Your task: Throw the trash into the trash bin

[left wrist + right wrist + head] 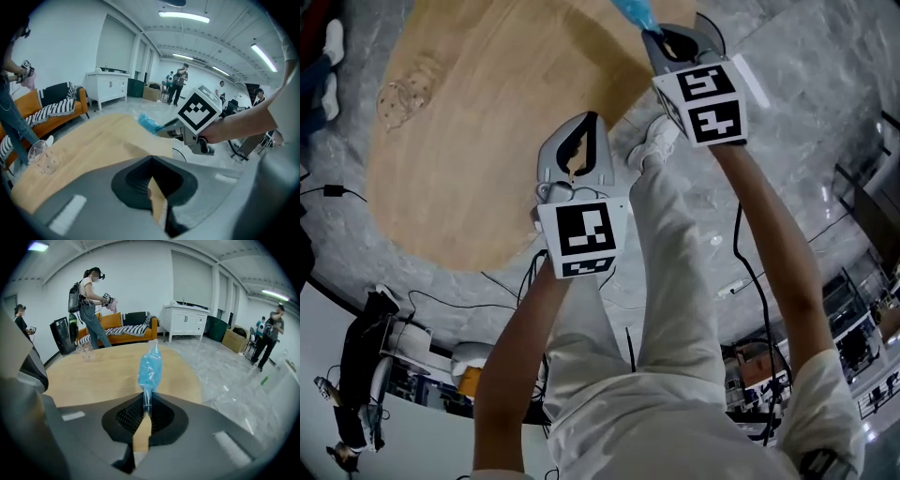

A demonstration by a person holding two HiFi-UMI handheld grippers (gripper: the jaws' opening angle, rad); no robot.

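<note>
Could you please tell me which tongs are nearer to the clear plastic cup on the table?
Left. The left tongs are over the wooden table's edge, across from the clear plastic cup; the right tongs, gripping a blue plastic bag, are farther beyond them.

Bench top mostly clear, room edges crowded

The round wooden bench (pixel 478 150) is bare across nearly all its top — only a clear plastic cup (pixel 398 98) stands near its rim, at the left in the head view, well apart from both claws. The left claw (pixel 581 131) and right claw (pixel 659 37) hang well apart at the bench's edge with an open gap between them; a blue plastic bag (pixel 150 366) juts ahead of the right claw. Below them the person's own leg (pixel 675 272) and white shoe (pixel 654 141) fill the floor beside the bench, and cables (pixel 741 272) trail there. Right of the bench the grey floor (pixel 234 380) lies open — an orange sofa (pixel 117 329), a white cabinet (pixel 187 317) and a standing person (pixel 89 301) line the far side.
</note>
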